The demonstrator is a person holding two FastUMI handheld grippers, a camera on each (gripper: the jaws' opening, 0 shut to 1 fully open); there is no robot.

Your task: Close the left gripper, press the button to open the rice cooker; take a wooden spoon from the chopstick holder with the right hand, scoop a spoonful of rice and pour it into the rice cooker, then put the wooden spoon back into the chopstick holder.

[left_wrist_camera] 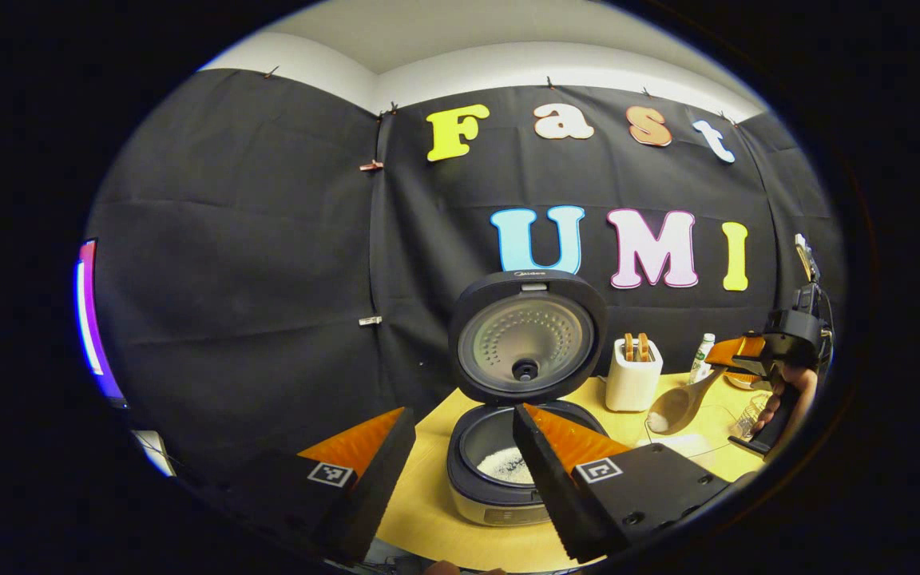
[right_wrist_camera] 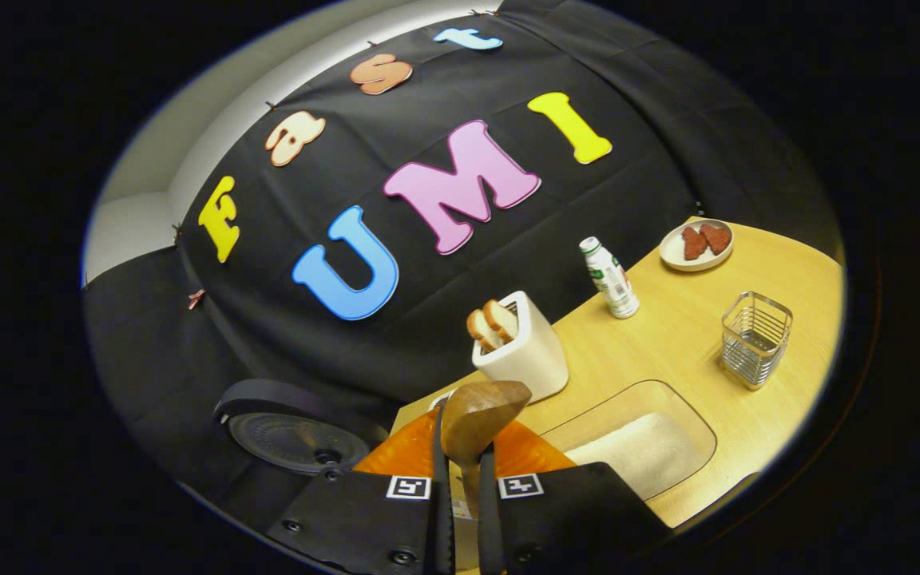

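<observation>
Beside the open rice cooker [left_wrist_camera: 508,463], the right gripper [right_wrist_camera: 460,479] pinches the wooden spoon [right_wrist_camera: 480,415] — carry it level over the pot before tipping — while the left gripper [left_wrist_camera: 464,471] hangs open, empty.

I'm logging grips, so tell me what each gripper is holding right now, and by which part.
Right gripper clamps the wooden spoon by its handle; left gripper is open, holding nothing.

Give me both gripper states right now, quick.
Left gripper: open, holding nothing, in front of the open rice cooker.
Right gripper: shut on the wooden spoon.
</observation>
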